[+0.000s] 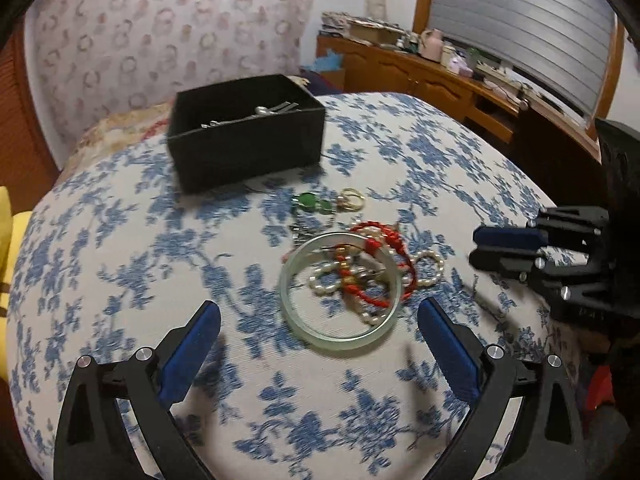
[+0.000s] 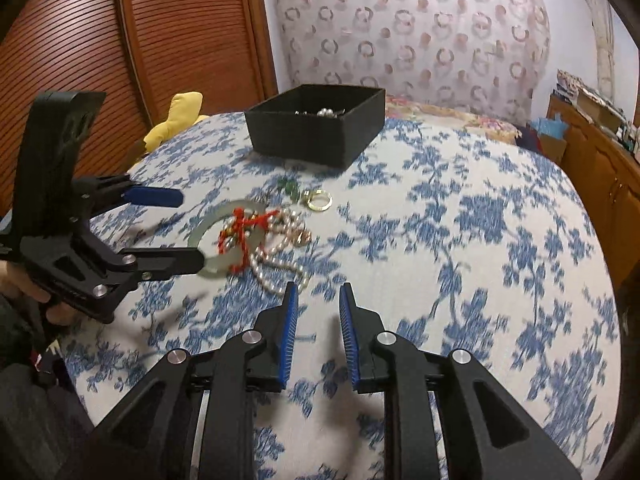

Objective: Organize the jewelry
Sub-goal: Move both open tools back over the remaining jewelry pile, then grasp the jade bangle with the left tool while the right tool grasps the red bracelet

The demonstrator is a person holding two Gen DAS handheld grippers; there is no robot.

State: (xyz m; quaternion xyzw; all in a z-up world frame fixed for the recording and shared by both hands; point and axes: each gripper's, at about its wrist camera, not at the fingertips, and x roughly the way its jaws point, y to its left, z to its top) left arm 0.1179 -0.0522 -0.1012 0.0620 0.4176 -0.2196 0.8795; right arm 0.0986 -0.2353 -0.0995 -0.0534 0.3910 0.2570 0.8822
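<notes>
A pile of jewelry lies on the blue-flowered cloth: a pale green bangle (image 1: 340, 286) (image 2: 208, 236), a red cord bracelet (image 1: 380, 248) (image 2: 244, 222), a pearl strand (image 1: 428, 264) (image 2: 280, 268), green beads (image 1: 310, 202) (image 2: 290, 188) and gold rings (image 1: 352, 200) (image 2: 318, 200). A black box (image 1: 246, 130) (image 2: 316, 124) behind them holds some silver pieces. My left gripper (image 1: 320, 312) (image 2: 192, 228) is open wide, just short of the bangle. My right gripper (image 2: 319, 292) (image 1: 478, 246) is open a narrow gap, empty, right of the pile.
The cloth-covered surface (image 2: 480, 260) drops off at its rounded edges. A wooden sideboard (image 1: 440, 72) with clutter stands at the right. A slatted wooden door (image 2: 140, 40) and a yellow cloth (image 2: 180, 116) are at the left.
</notes>
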